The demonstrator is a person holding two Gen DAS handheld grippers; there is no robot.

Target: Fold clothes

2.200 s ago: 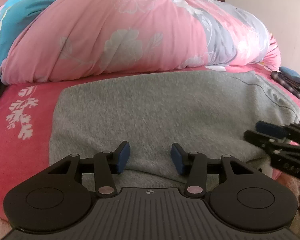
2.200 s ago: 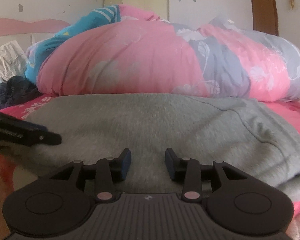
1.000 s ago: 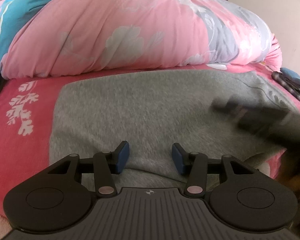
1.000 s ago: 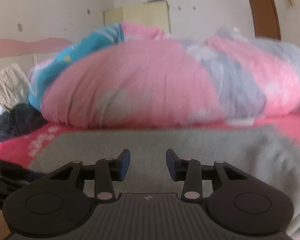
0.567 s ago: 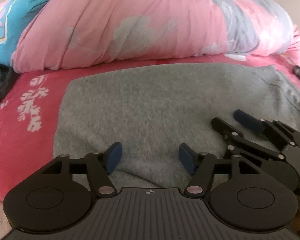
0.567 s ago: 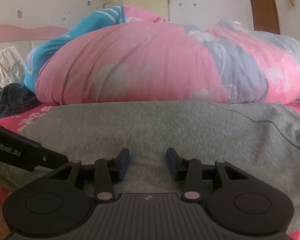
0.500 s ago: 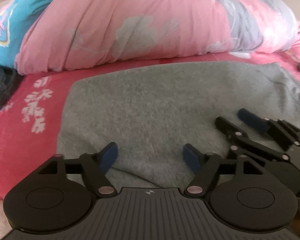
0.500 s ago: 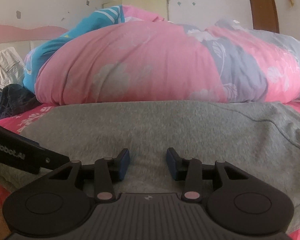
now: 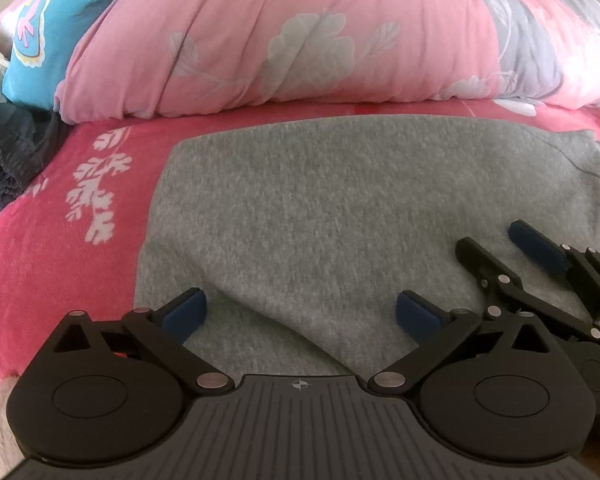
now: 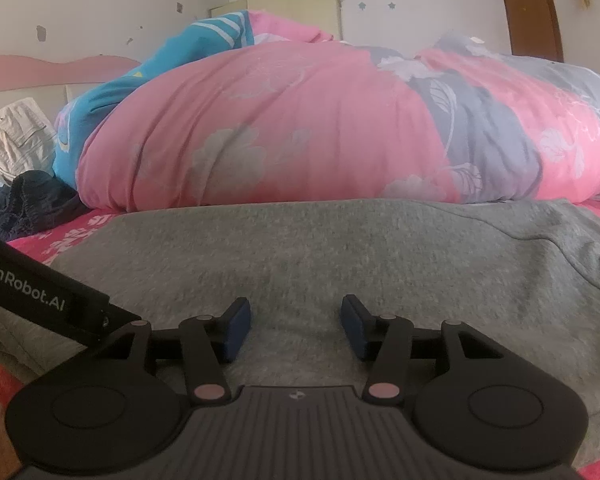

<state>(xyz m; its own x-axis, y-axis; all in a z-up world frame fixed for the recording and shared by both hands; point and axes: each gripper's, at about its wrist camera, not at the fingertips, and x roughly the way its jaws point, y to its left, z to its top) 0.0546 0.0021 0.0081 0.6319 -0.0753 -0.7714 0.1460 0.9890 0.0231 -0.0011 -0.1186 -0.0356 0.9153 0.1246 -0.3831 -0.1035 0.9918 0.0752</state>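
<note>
A grey sweatshirt (image 9: pixel 340 208) lies spread flat on the pink bed sheet (image 9: pixel 60 248). My left gripper (image 9: pixel 300 314) hovers over its near edge with its jaws opening wide. A soft fold of grey cloth runs between the blue pads (image 9: pixel 184 316), which do not press on it. My right gripper (image 9: pixel 492 236) rests on the same garment just to the right. In the right wrist view, the right gripper (image 10: pixel 296 326) has its jaws opening over the grey sweatshirt (image 10: pixel 340 248), and its pads stand clear of the cloth.
A bulky pink and grey floral quilt (image 9: pixel 300 40) lies heaped behind the sweatshirt, with blue bedding (image 9: pixel 60 20) at its left. A dark garment (image 10: pixel 32 200) and a beige one (image 10: pixel 12 132) lie at the far left. A cabinet (image 10: pixel 292 8) and door (image 10: pixel 532 12) stand beyond.
My left jaws have spread from half open to wide, and its view has tipped downward. The right gripper came down onto the sweatshirt beside the left and its jaws widened slightly.
</note>
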